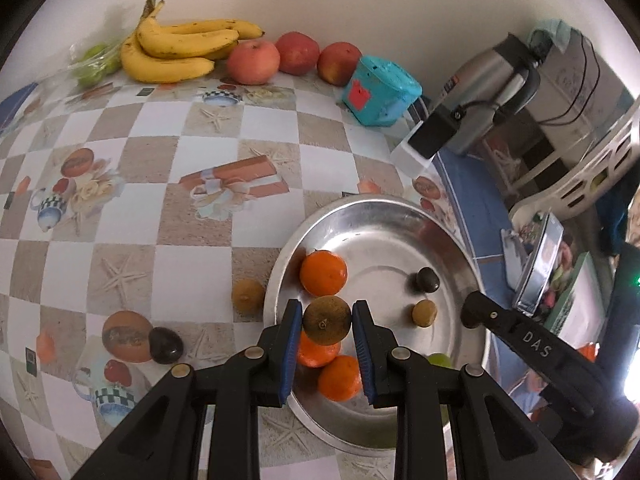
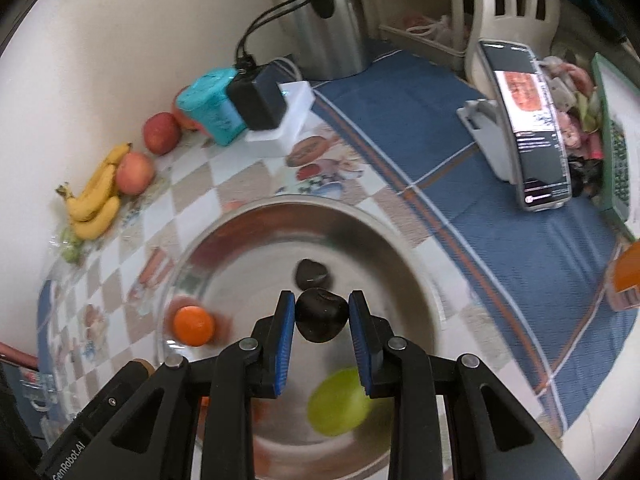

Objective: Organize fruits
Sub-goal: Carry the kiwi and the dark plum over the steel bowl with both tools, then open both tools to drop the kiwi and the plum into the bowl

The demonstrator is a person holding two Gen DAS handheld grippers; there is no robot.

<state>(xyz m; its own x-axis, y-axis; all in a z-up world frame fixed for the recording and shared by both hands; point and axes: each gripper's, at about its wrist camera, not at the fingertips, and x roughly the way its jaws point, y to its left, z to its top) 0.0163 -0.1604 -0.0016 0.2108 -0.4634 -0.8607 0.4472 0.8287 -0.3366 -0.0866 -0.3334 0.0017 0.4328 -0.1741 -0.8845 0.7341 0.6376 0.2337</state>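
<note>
In the left wrist view my left gripper (image 1: 327, 316) is shut on a small brown round fruit (image 1: 326, 321), held over the near left part of a steel bowl (image 1: 376, 212). Oranges (image 1: 323, 273) lie under and beside it, with a dark fruit (image 1: 426, 280) and a small brown one (image 1: 424, 313) further right. In the right wrist view my right gripper (image 2: 321, 312) is shut on a dark, nearly black fruit (image 2: 321, 315) above the bowl (image 2: 404, 248). Below lie another dark fruit (image 2: 313, 273), an orange (image 2: 193, 325) and a green fruit (image 2: 339, 401).
Bananas (image 1: 176, 46) and three red apples (image 1: 253, 61) line the wall, next to a turquoise box (image 1: 382, 90) and a steel kettle (image 1: 486, 76). A brown fruit (image 1: 247, 296) and a dark fruit (image 1: 166, 345) lie on the checked cloth (image 1: 160, 140). A phone (image 2: 532, 120) stands on a holder.
</note>
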